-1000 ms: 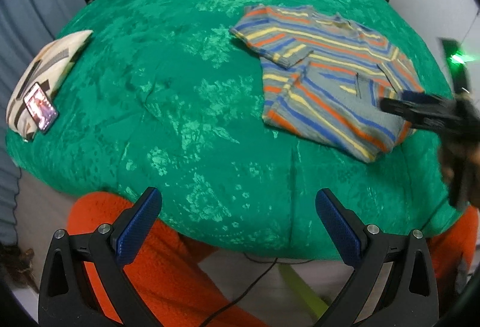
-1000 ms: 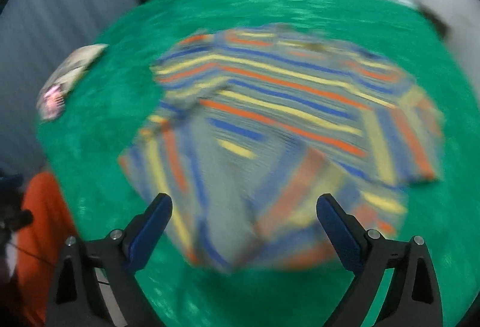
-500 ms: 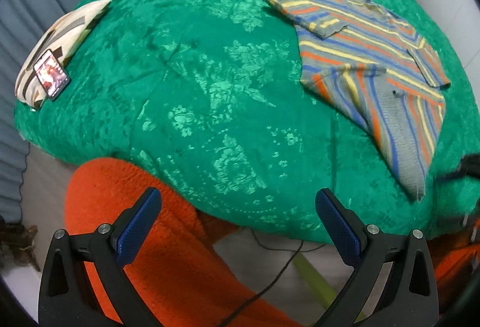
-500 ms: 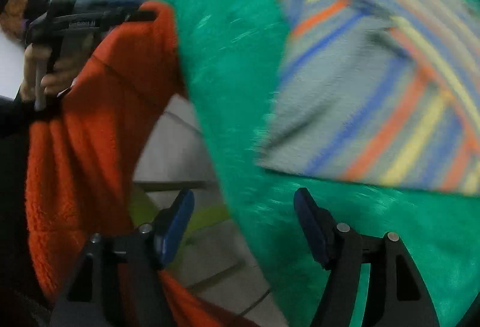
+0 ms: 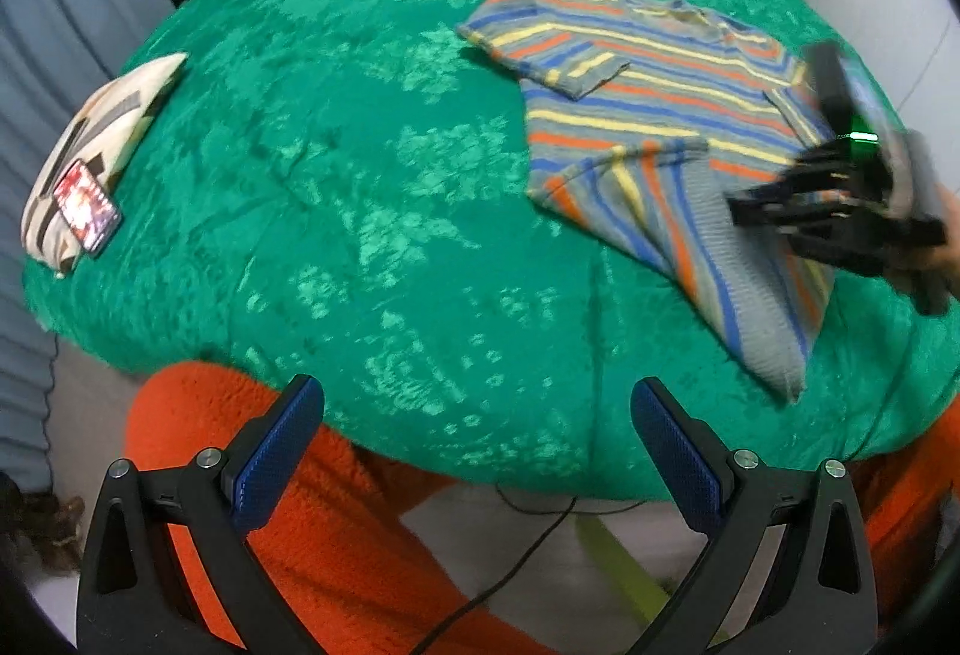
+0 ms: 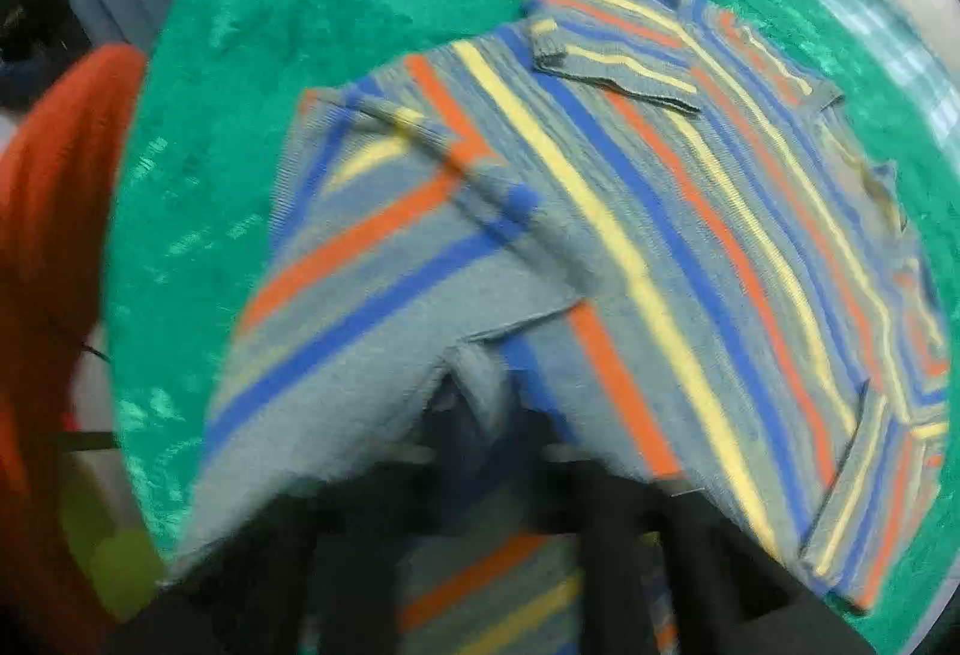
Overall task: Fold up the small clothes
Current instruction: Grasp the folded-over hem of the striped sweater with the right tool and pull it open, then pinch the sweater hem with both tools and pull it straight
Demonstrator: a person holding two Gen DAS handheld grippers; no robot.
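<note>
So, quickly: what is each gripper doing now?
Left gripper: open, holding nothing.
Right gripper: shut on the striped shirt.

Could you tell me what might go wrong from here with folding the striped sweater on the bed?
1. The right gripper is shut on only a small pinch of the striped sweater near its lower edge, so the knit could slip out mid-fold.
2. The left gripper hangs open off the bed's near edge, leaving the sweater unanchored; pulling with one hand may drag or skew it.
3. One sleeve is already folded in and could come undone if the body shifts.
</note>
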